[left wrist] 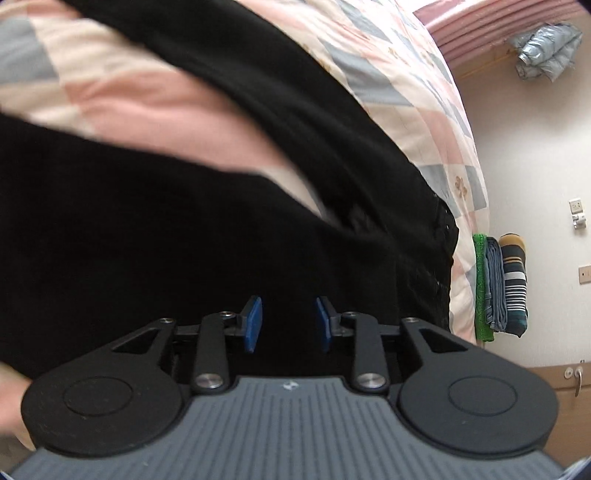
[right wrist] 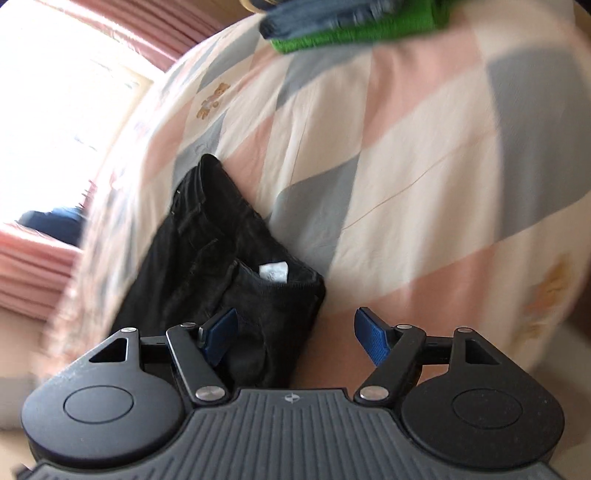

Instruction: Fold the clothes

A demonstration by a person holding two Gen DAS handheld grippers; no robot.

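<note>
Black trousers (left wrist: 229,206) lie spread across a pink, white and grey patchwork quilt (left wrist: 122,99), their two legs parted with quilt showing between. My left gripper (left wrist: 288,325) hovers close over the black cloth, blue pads apart, open, with nothing between them. In the right wrist view the trousers' waist end (right wrist: 229,266) shows a white label (right wrist: 273,272) inside the waistband. My right gripper (right wrist: 295,339) is open wide at the waistband's corner; its left pad (right wrist: 219,334) is over the black fabric, the right pad (right wrist: 371,338) over the quilt (right wrist: 406,166).
A stack of folded clothes, green (left wrist: 480,288), blue denim and striped, sits at the bed's far edge, also seen blurred as folded clothes (right wrist: 351,22). Pink curtains (right wrist: 33,273), a bright window, a wall with sockets (left wrist: 578,212) and a wooden cabinet (left wrist: 569,387) surround the bed.
</note>
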